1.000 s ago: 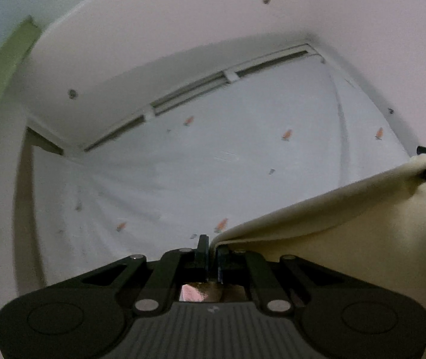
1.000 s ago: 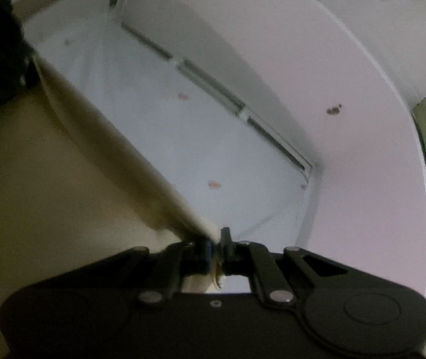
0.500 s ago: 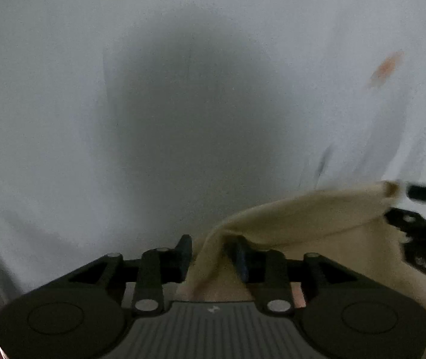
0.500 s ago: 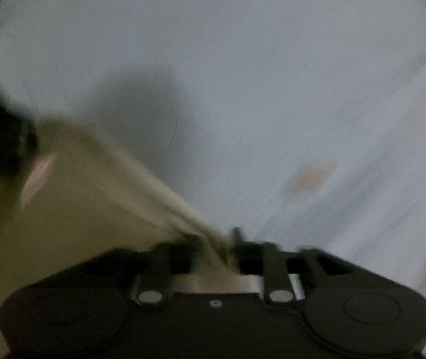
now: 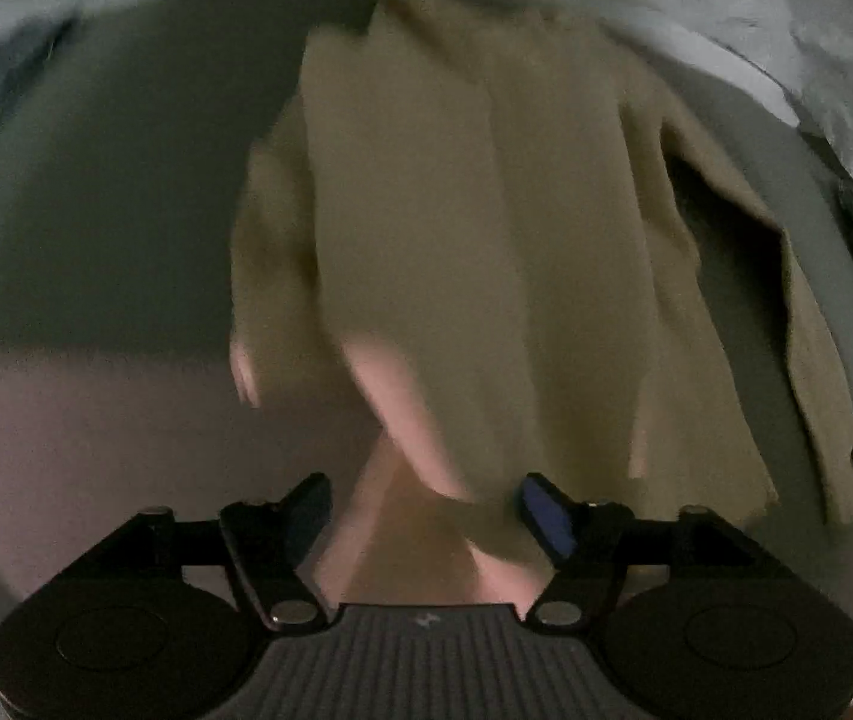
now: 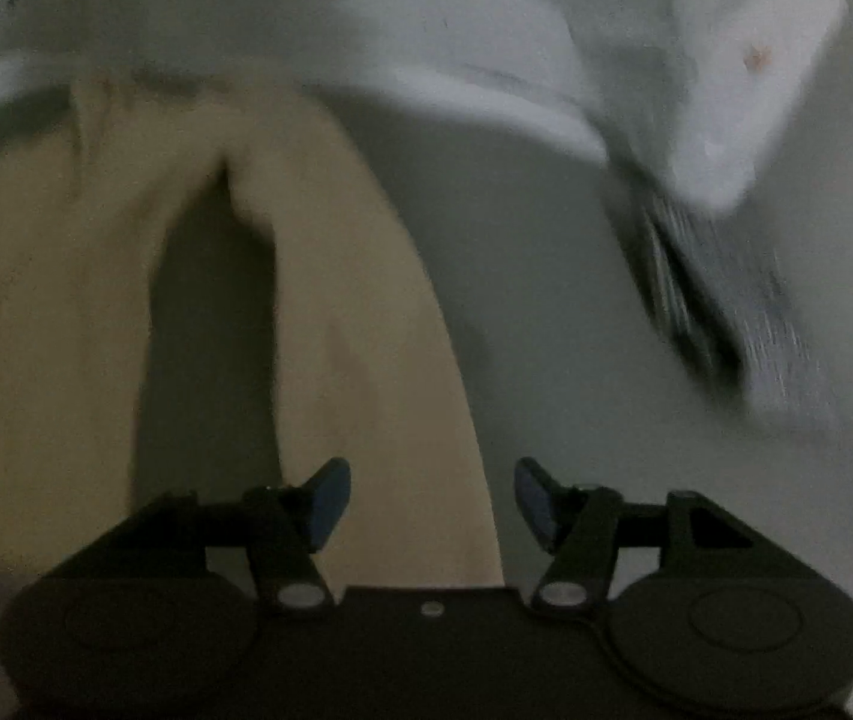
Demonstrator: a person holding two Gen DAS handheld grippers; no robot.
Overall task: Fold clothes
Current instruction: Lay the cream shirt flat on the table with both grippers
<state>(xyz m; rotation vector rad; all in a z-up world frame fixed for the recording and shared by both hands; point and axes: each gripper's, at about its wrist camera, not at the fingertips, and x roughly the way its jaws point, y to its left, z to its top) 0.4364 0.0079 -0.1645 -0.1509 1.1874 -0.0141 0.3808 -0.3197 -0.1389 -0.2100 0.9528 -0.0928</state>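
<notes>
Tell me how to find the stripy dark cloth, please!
Start at the big cream garment spread on the grey surface, in front of the open right hand-held gripper. Look to its right, just below the crumpled white sheet. The dark grey folded cloth there is the only one with thin pale stripes.

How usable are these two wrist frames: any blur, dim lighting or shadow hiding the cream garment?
Left wrist view: dim, fisheye-curved; cream garment soft, with a pinkish smear near the open left gripper. Right wrist view: darker, motion-blurred, worst on the grey striped cloth; a dark shadow lies between the garment's two parts, above the open right gripper.
</notes>
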